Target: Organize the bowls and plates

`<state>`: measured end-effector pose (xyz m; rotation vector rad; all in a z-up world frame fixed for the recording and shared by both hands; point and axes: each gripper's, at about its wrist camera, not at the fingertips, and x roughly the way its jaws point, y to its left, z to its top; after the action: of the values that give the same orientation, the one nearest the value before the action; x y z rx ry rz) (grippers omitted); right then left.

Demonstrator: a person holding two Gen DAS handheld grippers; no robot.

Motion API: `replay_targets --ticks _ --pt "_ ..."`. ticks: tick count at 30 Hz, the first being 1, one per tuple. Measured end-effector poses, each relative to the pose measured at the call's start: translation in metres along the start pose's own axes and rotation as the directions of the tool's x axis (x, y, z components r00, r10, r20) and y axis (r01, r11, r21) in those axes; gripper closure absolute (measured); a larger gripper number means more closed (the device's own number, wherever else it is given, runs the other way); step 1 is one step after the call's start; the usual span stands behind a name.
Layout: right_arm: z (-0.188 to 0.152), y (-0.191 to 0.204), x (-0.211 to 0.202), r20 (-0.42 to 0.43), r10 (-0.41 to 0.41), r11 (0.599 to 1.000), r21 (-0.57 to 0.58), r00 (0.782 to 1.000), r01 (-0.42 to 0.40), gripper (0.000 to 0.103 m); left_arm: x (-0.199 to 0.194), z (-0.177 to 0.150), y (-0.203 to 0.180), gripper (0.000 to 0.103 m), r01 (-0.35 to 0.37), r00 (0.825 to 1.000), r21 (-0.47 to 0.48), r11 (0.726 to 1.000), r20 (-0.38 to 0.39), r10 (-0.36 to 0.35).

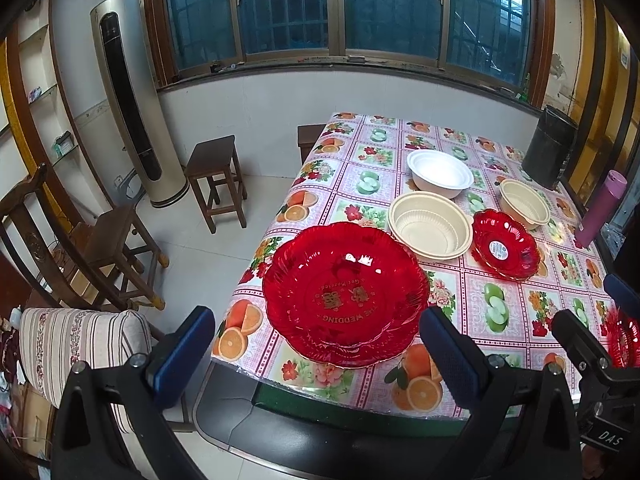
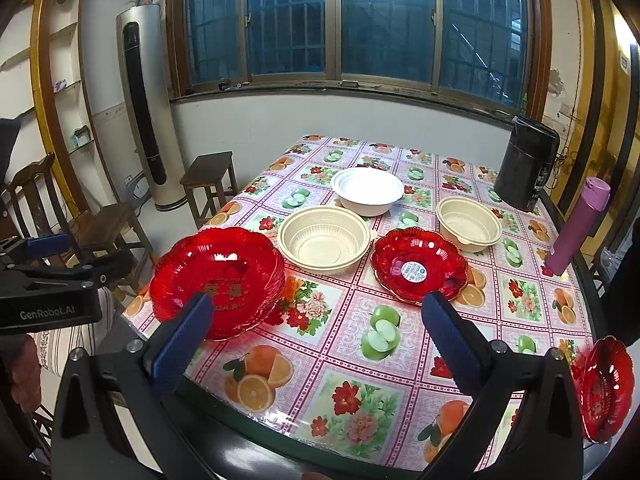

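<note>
Farthest left, the left tongs (image 1: 318, 344) hang over the near left corner of the desk (image 2: 360, 360), their blue pads spread wide with nothing between them. Seen from the left wrist, the large red plate (image 1: 346, 294) lies on the fruit-patterned cloth just ahead of them and partly between the two pads, gold lettering in its middle; whether the right pad touches its rim cannot be told. Behind that plate to the right sits a big cream bowl (image 2: 324, 238), close to its far edge, and beyond the bowl, toward the window, a white bowl (image 2: 367, 190). The right tongs (image 2: 316, 342) are also wide open and empty, held above the near middle of the desk; the large plate is ahead past their left pad and a small red plate (image 2: 419, 265) with a round sticker lies ahead just off their right pad. Behind that plate stands a smaller cream bowl (image 2: 469, 223). At the near right corner another small red plate (image 2: 604, 390) appears tilted, beside the right tongs' frame.
</note>
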<state>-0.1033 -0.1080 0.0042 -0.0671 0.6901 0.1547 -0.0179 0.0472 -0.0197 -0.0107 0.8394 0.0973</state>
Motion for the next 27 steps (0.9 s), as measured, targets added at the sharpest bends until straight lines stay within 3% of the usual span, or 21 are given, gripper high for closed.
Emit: replay_targets --ticks 27 --pt "0.01 0.013 0.024 -0.031 0.013 1.0 0.0 0.999 -0.013 0.0 0.019 -0.009 0.012 0.0 -0.02 0.999 -0.021 1.0 -0.051 0.019"
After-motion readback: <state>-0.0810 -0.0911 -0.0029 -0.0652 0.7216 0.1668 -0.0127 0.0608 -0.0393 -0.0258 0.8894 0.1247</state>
